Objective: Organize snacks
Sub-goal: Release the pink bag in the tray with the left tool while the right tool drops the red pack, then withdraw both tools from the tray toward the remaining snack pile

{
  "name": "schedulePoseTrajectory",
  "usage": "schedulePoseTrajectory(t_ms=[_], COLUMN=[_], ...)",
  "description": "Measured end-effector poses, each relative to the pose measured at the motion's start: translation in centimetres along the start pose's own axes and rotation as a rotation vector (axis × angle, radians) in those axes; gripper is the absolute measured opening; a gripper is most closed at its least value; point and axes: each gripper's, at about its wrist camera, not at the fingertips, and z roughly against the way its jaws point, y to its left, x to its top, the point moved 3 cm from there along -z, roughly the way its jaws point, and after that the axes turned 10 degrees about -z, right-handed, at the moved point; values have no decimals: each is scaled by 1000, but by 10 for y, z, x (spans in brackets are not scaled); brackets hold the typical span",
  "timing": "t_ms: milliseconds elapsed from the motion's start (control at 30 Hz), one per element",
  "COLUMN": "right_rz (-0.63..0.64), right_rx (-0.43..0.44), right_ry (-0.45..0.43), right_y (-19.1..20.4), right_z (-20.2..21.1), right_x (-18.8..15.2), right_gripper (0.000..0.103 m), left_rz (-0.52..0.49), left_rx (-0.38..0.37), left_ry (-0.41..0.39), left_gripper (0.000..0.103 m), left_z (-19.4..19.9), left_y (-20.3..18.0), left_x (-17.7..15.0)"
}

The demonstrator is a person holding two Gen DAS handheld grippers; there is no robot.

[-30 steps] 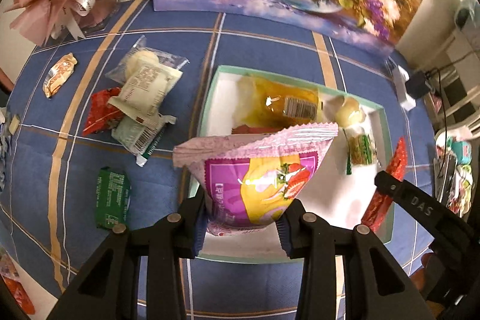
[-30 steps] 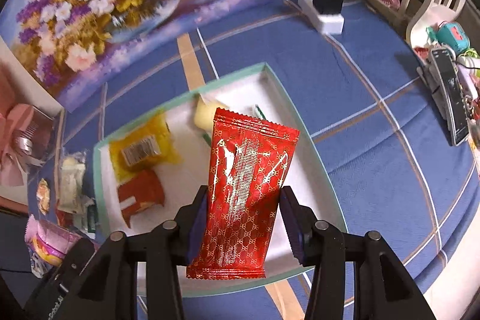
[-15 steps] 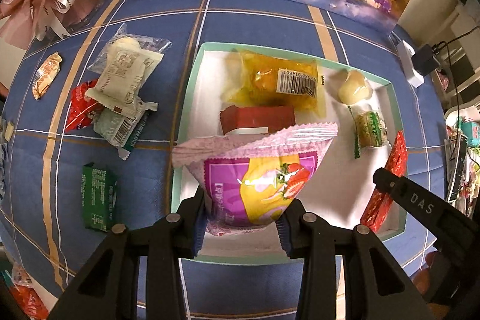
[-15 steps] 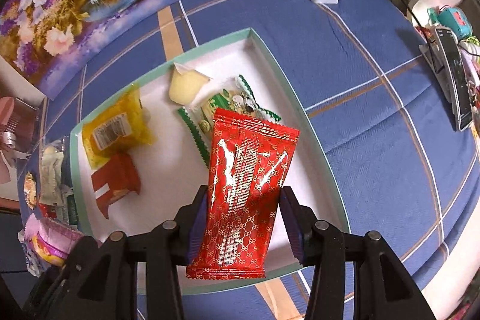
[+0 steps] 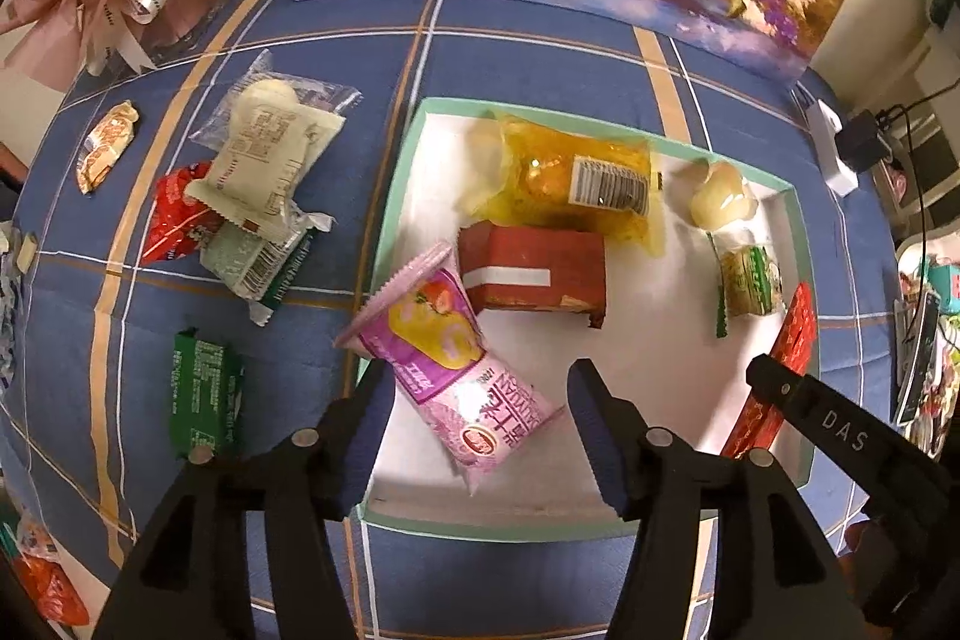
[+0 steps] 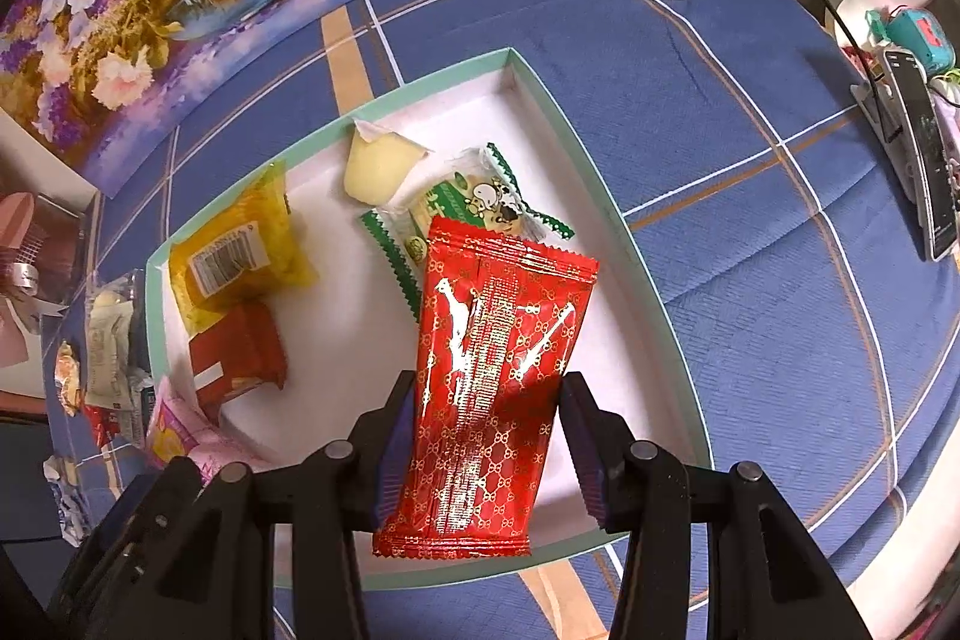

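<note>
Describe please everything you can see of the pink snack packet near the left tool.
The pink snack packet is a glossy plastic pouch, sealed, with crimped ends, a yellow panel showing a strawberry, and printed lettering. It lies tilted in the near left corner of the white tray, its upper end leaning on the tray's green rim. It sits between the fingers of the left tool, whose jaws are opening and no longer press it. Its side lies against or very close to the brown-red box.
</note>
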Motion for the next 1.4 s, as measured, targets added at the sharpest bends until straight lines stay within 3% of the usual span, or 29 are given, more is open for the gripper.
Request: schedulePoseTrajectory(t_ms=[67,133,167,267,367,467,533,600,833,1000,1300,1400], right_rz=[7,23,31,55,82,98,116,130,174,253,401,433], right_rx=[3,11,24,40,43,59,65,74,80,148,205,195], right_ry=[-2,-10,-11,-25,-38,-45,-47,-50,-54,-32,5,3], right_y=[0,3,5,11,17,22,26,30,51,86,143,157], right_z=[1,3,4,7,9,10,10,9,9,13,12,8], right_x=[-1,-2,-3,-6,-8,-10,-12,-14,-25,-48,-96,-108], right_gripper=[51,51,51,65,69,82,84,102,103,103,103,103], left_rz=[26,59,76,134,194,269,311,358,471,531,545,567], left_rx=[8,32,47,86,114,151,182,218,274,319,424,404], left_ry=[-9,-28,-38,-65,-79,-87,-85,-81,-71,-85,-62,-50], left_gripper=[68,84,84,85,87,88,95,102,102,102,102,102], left_z=[3,8,10,16,18,19,18,17,22,33,40,38], left_y=[6,14,19,33,48,67,78,93,142,178,222,230], left_x=[0,1,1,1,0,-4,-6,-9,-22,-34,-54,-62])
